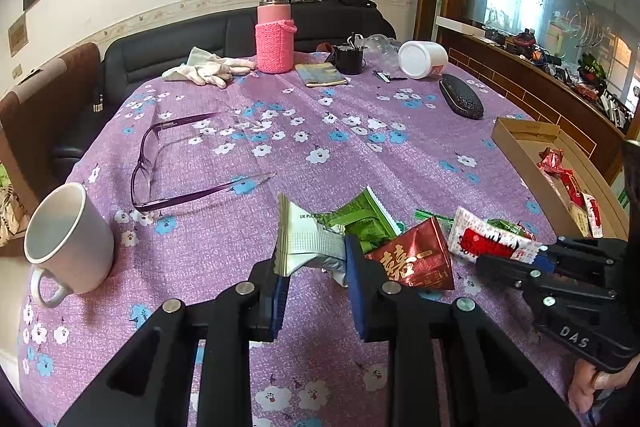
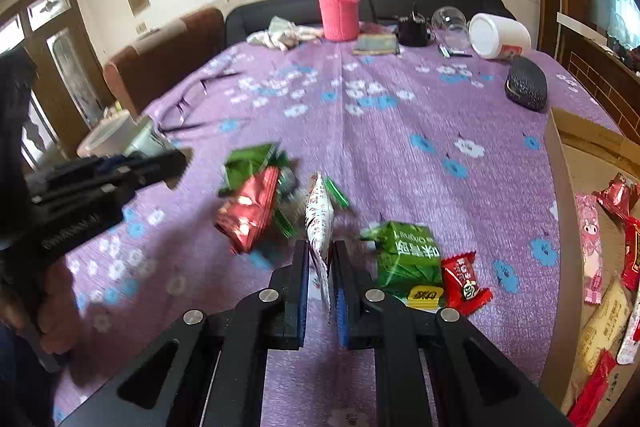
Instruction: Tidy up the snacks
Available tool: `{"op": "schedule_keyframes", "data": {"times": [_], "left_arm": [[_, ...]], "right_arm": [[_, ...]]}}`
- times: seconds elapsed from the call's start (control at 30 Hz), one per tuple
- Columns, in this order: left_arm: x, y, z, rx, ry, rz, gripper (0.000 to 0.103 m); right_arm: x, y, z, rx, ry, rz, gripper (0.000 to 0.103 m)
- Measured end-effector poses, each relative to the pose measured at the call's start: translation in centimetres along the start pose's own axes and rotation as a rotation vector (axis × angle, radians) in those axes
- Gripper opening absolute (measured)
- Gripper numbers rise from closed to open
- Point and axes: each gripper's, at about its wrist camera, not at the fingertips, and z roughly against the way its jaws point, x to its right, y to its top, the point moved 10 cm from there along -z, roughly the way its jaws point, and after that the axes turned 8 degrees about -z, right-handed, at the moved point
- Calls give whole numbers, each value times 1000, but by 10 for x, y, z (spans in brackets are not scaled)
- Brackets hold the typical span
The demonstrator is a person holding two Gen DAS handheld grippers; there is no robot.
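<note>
My left gripper [image 1: 316, 261] is shut on a silver-white snack packet [image 1: 308, 247] and holds it just above the purple flowered tablecloth [image 1: 320, 155]. Beside it lie a green packet [image 1: 364, 219] and a dark red packet [image 1: 416, 263]. My right gripper [image 2: 320, 279] is shut on a white-and-red packet [image 2: 319, 223], which stands edge-on between the pads. To the right of that gripper lie another green packet [image 2: 404, 255] and a small red candy [image 2: 464, 281]. A cardboard box [image 2: 560, 187] at the right edge holds several snacks. The left gripper [image 2: 172, 163] shows at the left of the right wrist view.
A white mug [image 1: 68, 239] and purple glasses [image 1: 160, 163] lie on the left. At the back are a pink flask [image 1: 274, 39], white gloves [image 1: 208, 69], a tipped white jar [image 1: 420, 59] and a dark glasses case [image 1: 460, 97]. A person's hand [image 1: 600, 383] grips the right tool.
</note>
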Motion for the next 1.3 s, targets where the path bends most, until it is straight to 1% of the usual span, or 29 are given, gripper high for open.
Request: {"op": "schedule_keyframes", "data": {"times": [0.1,0.23,0.37,0.43,0.63,0.9,1.3], "left_arm": [[-2,2,2,8,0,2,25],[-2,5,6,22,9,-1,25],[-4,8,10,43,26,-4,25],[-4,10,14,58,43,-9,25],[-2,13,23,95,75,-35,25],[2,16,32,116,32,-15,25],[-4,16,37,126,33,13,25]], "right_arm": [[0,5,4,24,16,-15,12],[-1,15,15,84,36,-26,12],[-2,22,23,137,34,-19,12],[0,25,28,165,15,-17,12],[14,29,41,186,3,-92,12],[27,16,69,210,-18,-146,12],[31,8,90,228,-35,-163,12]]}}
